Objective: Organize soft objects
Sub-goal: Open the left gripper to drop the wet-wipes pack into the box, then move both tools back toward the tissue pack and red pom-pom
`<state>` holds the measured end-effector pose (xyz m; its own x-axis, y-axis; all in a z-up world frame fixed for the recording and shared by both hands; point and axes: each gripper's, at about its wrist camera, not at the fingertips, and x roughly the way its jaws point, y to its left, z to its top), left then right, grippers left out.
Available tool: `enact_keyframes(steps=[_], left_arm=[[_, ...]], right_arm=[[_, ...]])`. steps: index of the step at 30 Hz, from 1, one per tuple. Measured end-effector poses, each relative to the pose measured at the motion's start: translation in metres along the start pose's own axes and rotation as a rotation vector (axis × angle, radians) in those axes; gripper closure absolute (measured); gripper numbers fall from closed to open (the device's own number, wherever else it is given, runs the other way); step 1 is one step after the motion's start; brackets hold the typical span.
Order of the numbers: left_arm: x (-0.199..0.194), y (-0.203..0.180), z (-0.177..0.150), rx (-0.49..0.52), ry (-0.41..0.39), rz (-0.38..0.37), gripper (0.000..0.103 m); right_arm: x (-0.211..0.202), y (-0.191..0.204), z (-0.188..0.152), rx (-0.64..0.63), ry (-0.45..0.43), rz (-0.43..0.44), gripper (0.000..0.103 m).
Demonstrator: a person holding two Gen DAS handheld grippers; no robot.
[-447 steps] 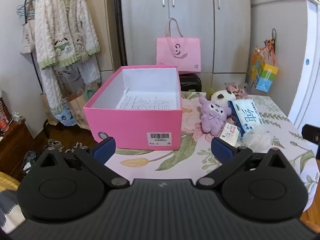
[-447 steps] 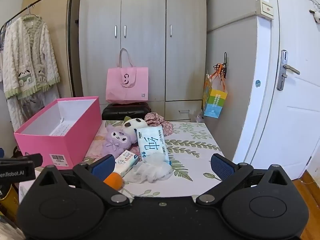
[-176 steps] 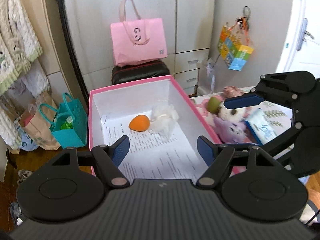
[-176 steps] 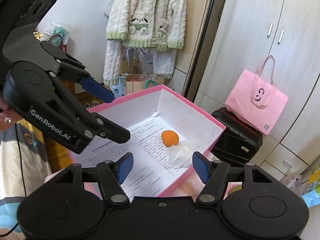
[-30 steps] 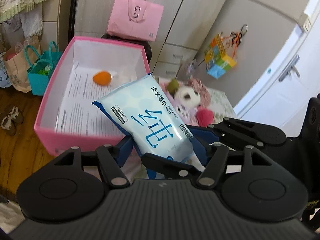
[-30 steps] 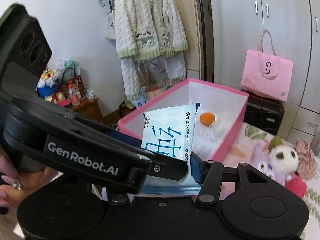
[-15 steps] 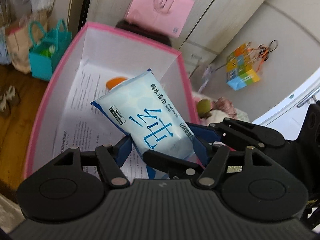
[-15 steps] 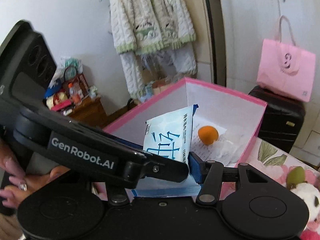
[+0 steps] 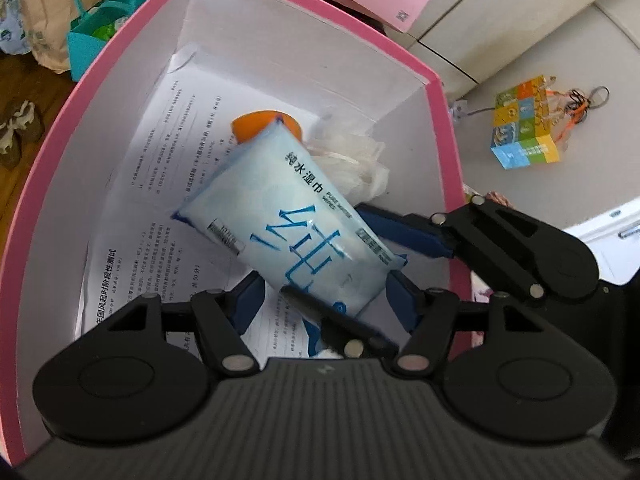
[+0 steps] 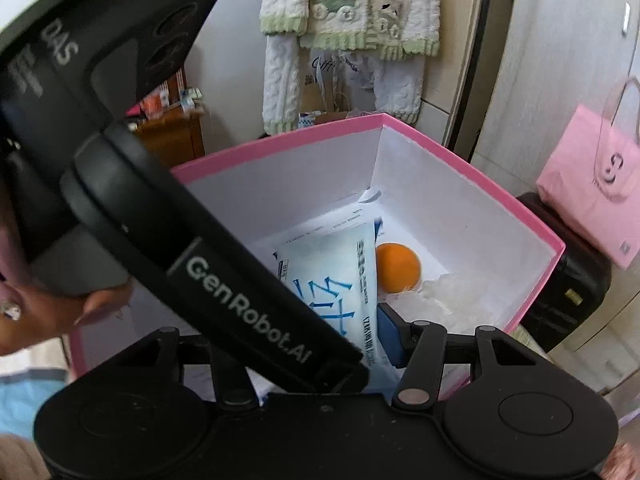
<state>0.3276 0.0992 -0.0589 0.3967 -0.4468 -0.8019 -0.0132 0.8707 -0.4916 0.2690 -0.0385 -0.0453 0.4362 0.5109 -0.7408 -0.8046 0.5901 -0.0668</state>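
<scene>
A light blue pack of wet wipes [image 9: 292,220] is held tilted inside the pink box [image 9: 448,128], low over the printed paper on its floor. Both grippers grip its near end. My left gripper [image 9: 324,296] is shut on it from the sides. My right gripper [image 9: 384,248] crosses in from the right and is shut on it too; in the right wrist view [image 10: 332,320] the left gripper's body hides its left finger. An orange ball [image 10: 398,267] and a white mesh puff [image 10: 452,300] lie behind the pack [image 10: 332,280].
The box walls [image 10: 472,184] stand close around both grippers. A pink tote bag [image 10: 596,184] sits on a black case behind the box. A teal bag [image 9: 96,32] is on the floor at left. A cardigan [image 10: 348,4] hangs behind.
Both grippers have moved forward and down with the wipes pack, from above the box rim to inside the box. The pack now sits close to the ball and puff.
</scene>
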Motion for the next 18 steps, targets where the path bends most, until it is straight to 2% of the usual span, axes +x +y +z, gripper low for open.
enact_keyframes(steps=[4,7,9,18], left_arm=[[-0.01,-0.001,-0.002,0.044,-0.057,-0.004,0.038],[-0.026,-0.004,-0.008,0.104,-0.123,-0.002,0.038],[-0.037,-0.01,-0.016,0.162,-0.16,0.013,0.038],[-0.087,-0.037,-0.052,0.321,-0.234,0.031,0.038]], right_arm=[[-0.002,-0.005,-0.002,-0.005,-0.011,-0.034,0.044],[-0.017,-0.01,-0.003,0.072,-0.042,0.01,0.044],[-0.031,-0.006,-0.005,0.086,-0.071,0.004,0.044],[-0.073,0.023,-0.013,0.085,-0.092,-0.051,0.042]])
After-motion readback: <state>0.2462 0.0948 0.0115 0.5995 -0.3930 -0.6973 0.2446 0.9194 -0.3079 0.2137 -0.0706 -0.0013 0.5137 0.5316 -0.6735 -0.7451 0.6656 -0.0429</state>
